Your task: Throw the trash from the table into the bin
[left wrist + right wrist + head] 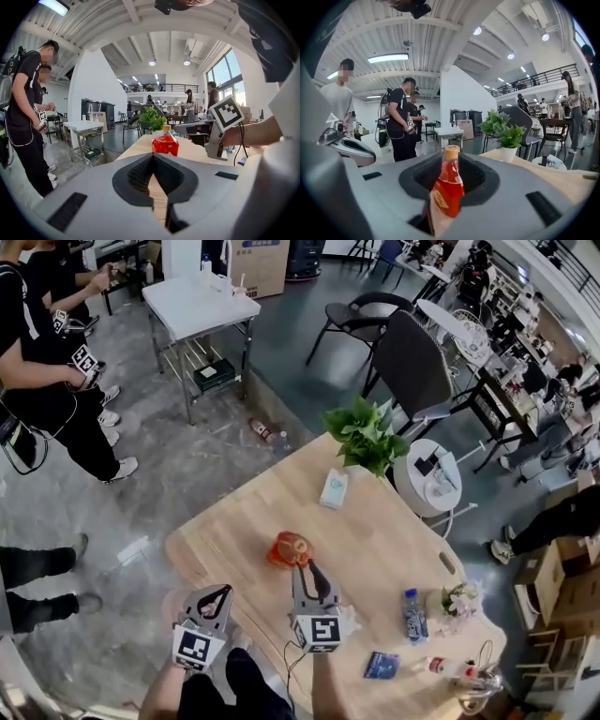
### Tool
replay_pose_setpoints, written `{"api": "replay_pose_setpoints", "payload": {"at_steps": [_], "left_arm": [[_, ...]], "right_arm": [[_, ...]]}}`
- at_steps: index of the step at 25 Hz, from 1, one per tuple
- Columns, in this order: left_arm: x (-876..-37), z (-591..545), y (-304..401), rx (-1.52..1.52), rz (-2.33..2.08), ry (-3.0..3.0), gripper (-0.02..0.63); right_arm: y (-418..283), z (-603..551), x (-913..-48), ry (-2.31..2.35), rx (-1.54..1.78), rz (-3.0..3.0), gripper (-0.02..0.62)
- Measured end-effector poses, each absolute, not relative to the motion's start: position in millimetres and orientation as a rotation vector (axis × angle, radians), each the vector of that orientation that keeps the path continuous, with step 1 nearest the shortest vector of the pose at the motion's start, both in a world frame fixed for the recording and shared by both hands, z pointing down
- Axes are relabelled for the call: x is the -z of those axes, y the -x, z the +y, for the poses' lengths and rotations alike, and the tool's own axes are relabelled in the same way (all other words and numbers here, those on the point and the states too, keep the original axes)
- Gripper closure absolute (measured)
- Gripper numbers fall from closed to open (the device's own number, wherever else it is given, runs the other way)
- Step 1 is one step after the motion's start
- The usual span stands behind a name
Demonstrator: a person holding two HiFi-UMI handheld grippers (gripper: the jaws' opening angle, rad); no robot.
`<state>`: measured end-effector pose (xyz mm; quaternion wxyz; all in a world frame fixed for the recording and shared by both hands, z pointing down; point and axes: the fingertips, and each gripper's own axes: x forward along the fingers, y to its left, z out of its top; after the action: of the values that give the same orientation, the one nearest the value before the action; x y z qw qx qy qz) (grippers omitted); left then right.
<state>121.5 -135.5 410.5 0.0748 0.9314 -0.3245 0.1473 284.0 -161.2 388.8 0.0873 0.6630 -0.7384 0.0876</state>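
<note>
A small bottle of red drink (288,548) with an orange cap stands on the wooden table (244,512) near its front edge. My right gripper (303,566) reaches it from the near side, tips close to the bottle. In the right gripper view the bottle (448,186) shows through the narrow gap of that gripper (439,208), the jaws slightly open and not pressing on it. My left gripper (221,592) hovers off the table's front left corner, shut and empty. From the left gripper (157,185) I see the bottle (165,142) upright ahead, the right gripper (183,126) beside it. No bin shows.
On the table lie a pale packet (333,488), a potted plant (365,433), a water bottle (415,615), a blue packet (382,665) and small flowers (461,598). A bottle (265,431) lies on the floor. People stand at left; chairs (412,367) stand beyond the table.
</note>
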Motion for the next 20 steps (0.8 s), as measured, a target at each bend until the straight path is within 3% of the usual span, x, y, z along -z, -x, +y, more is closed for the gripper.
{"api": "replay_pose_setpoints", "payload": {"at_steps": [1,9,16,20], "left_arm": [[-411,-137,-122,-0.445,-0.977,-2.792,0.600],[-417,-148,-122,-0.468,-1.008,-2.744,0.600],[-422,-155,-116,-0.479,-1.039,-2.721,0.600],[-420,-156,-113,-0.468,-1.044,-2.722,0.600]], "right_arm": [[-285,-165,-389,-1.966,-0.263,-2.206,0.465],[-289,-191,-398,-1.915,-0.267,-2.245,0.385],[-287,-202,-400,-1.904,-0.253,-2.252,0.382],[-286,-203,-398,-1.907,-0.233,-2.239,0.449]]}}
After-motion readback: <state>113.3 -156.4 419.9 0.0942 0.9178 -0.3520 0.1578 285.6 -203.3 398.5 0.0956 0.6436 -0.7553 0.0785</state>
